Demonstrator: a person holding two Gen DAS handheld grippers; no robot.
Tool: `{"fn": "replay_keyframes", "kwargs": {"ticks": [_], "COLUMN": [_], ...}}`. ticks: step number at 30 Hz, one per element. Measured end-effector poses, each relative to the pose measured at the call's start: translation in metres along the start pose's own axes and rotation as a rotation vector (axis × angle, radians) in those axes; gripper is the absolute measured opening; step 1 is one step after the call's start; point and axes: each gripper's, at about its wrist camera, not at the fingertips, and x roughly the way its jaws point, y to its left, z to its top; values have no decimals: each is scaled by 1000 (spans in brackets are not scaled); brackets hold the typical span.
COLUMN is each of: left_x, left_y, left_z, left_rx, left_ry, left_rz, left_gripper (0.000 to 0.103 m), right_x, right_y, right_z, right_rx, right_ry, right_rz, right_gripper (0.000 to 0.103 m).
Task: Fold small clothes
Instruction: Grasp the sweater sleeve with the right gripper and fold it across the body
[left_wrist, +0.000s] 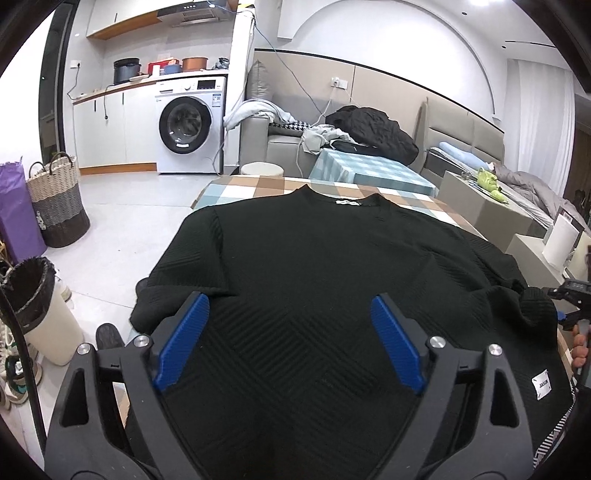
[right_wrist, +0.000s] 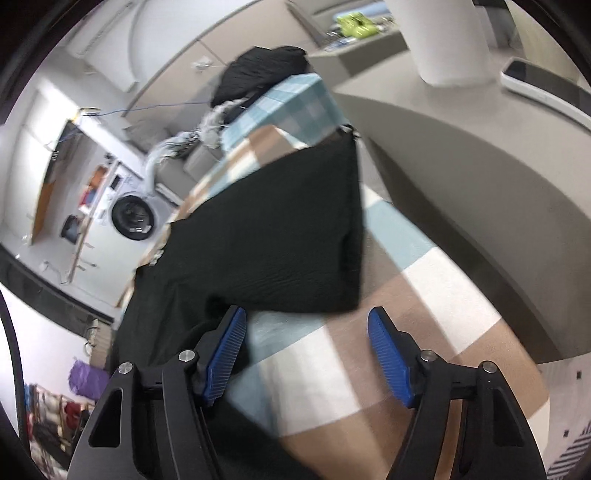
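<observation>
A black ribbed sweater lies flat on a checked tablecloth, collar at the far side. My left gripper is open and empty, hovering over the sweater's lower middle. In the right wrist view the sweater's sleeve lies spread over the cloth. My right gripper is open and empty, just below the sleeve's cuff end, its left finger over black fabric. The right gripper's tip also shows at the left wrist view's right edge. That view is blurred.
A washing machine, woven basket and bin stand to the left on the floor. A sofa with dark clothes sits behind the table. A grey curved counter borders the table's right side.
</observation>
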Motion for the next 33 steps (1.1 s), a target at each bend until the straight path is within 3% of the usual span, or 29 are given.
{"fn": "replay_keyframes", "kwargs": {"ticks": [2,4,8,10,13,17,20,24,29,33], "left_x": [9,13,20,23,25,28,26,25,25,26], "left_y": [1,3,4,7,9,15,19,23,22,19], "left_z": [2,2,1,1,1,2,1,3,3,2], "left_rx": [-1,-1,-6,-8,-13,-27,-32,-46,-43,-38], "left_ry": [6,11,15,17,15,15,11,6,5,9], "left_rz": [-8,-9,-23,-20,-14,-11,-10,-7,6,7], "left_gripper": [88,88,88,88,88,88,88,88,88,88], "right_x": [5,12,28,38,38,15,4,6,38,64], "right_y": [1,5,19,22,26,40,71,145,230,246], "right_z": [1,8,20,27,37,61,79,80,39,2], "right_rx": [-9,-51,-154,-193,-210,-191,-227,-382,-590,-674], "right_ry": [-7,-24,-20,-1,6,-76,-118,-128,-2,154], "right_rz": [-28,-101,-210,-242,-243,-190,-102,56,222,283], "right_gripper": [66,51,30,7,5,5,5,5,5,10]}}
